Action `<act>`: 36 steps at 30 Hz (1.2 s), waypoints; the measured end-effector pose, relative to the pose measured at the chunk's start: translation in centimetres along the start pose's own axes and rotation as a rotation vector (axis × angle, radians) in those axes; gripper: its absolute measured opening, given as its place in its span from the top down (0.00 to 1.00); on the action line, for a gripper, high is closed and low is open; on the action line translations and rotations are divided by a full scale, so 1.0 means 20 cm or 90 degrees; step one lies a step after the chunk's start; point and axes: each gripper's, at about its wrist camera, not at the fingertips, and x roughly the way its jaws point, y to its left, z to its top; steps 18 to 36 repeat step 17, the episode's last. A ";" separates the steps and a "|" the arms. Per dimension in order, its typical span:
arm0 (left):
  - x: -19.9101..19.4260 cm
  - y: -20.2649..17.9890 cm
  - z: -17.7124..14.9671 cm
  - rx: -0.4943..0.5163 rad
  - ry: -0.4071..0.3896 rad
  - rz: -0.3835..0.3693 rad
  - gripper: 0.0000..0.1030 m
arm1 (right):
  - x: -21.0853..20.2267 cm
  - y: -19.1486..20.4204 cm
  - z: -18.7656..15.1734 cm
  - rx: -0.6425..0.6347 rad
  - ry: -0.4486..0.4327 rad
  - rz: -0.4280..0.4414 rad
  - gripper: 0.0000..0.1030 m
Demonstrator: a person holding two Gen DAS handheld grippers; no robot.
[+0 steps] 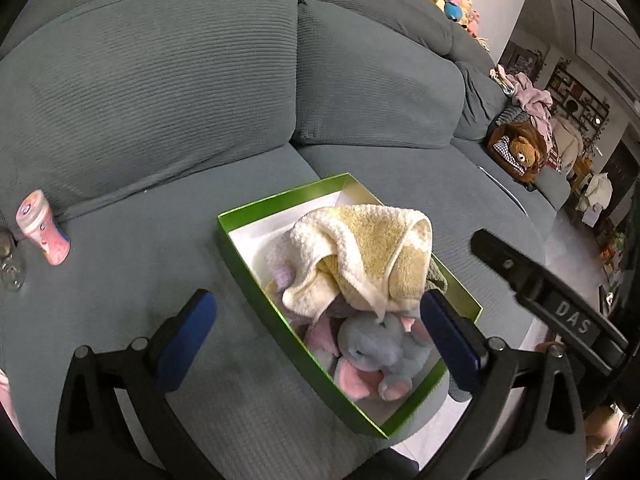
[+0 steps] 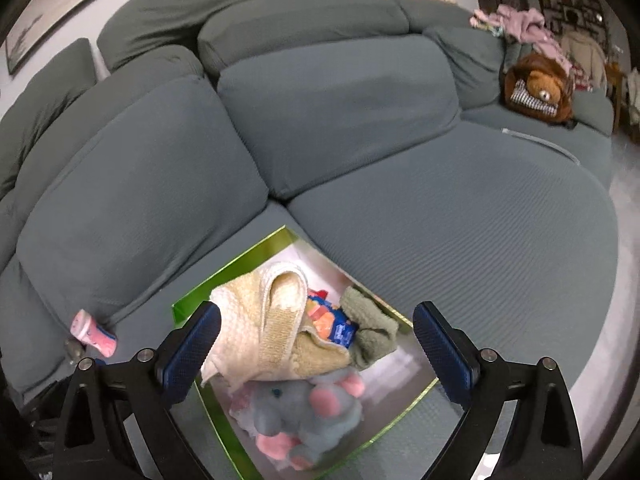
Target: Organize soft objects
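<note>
Sofa (image 1: 160,100) below both wide-open grippers (image 1: 320,336)

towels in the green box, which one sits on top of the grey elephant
The cream and yellow towel: its edge drapes over the grey elephant. The olive-green towel is bunched at the box's far side, clear of the elephant.

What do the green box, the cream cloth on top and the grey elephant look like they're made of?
Green box: probably cardboard, glossy green outside, white inside, with thin stiff walls. Cream cloth: terry towelling, looped nap, stitched edge. Grey elephant: soft plush, short fuzzy pile, pink ears.
</note>
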 end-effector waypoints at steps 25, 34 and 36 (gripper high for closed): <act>0.00 0.02 -0.05 -0.015 0.019 -0.012 0.01 | -0.01 0.06 -0.03 -0.037 0.002 -0.036 0.06; 0.00 0.02 -0.05 -0.015 0.019 -0.012 0.01 | -0.01 0.06 -0.03 -0.037 0.002 -0.036 0.06; 0.00 0.02 -0.05 -0.015 0.019 -0.012 0.01 | -0.01 0.06 -0.03 -0.037 0.002 -0.036 0.06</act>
